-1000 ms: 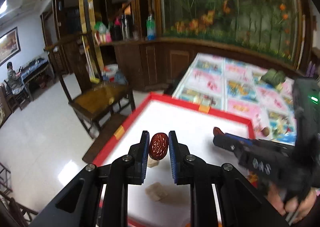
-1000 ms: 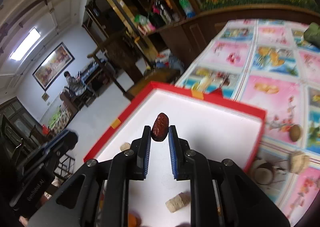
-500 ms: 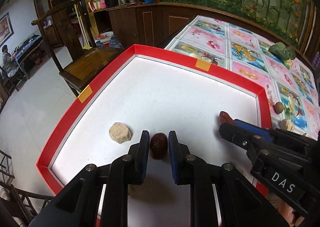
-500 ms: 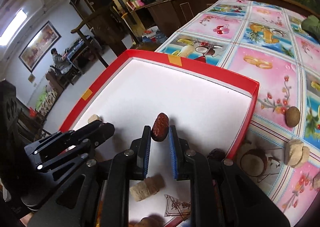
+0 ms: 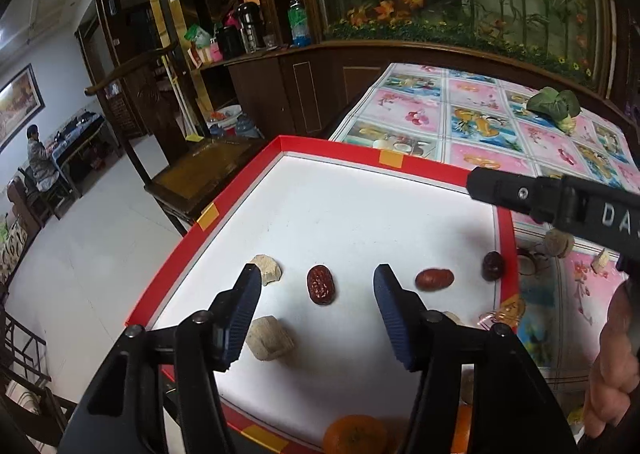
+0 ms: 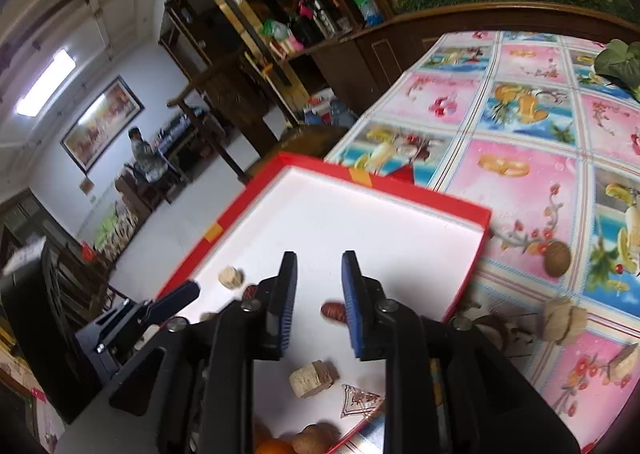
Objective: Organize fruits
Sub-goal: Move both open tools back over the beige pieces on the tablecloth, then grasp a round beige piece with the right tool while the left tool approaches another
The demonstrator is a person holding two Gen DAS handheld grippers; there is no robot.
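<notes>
A red-rimmed white tray (image 5: pixel 504 225) lies on the table. In the left wrist view my left gripper (image 5: pixel 316 286) is open above a wrinkled red date (image 5: pixel 320 290) lying free on the tray floor. A second red date (image 5: pixel 434 279) and a darker one (image 5: pixel 492 266) lie to its right. My right gripper (image 6: pixel 317 286) is open and empty; the second date (image 6: pixel 334 312) lies just behind its right finger. The right gripper's finger also shows in the left wrist view (image 5: pixel 520 193).
Beige chunks (image 5: pixel 269 338) (image 5: pixel 267 269) (image 6: pixel 313 378) and an orange (image 5: pixel 354 434) lie in the tray. On the flowered tablecloth (image 6: pixel 532 157) right of the tray lie a brown nut (image 6: pixel 557 258), a beige chunk (image 6: pixel 564 320) and green leaves (image 5: pixel 554 101). A wooden chair (image 5: pixel 200 169) stands left.
Both grippers have opened and let go of their dates, which now lie on the tray floor. Both grippers have pulled back and up from the tray.
</notes>
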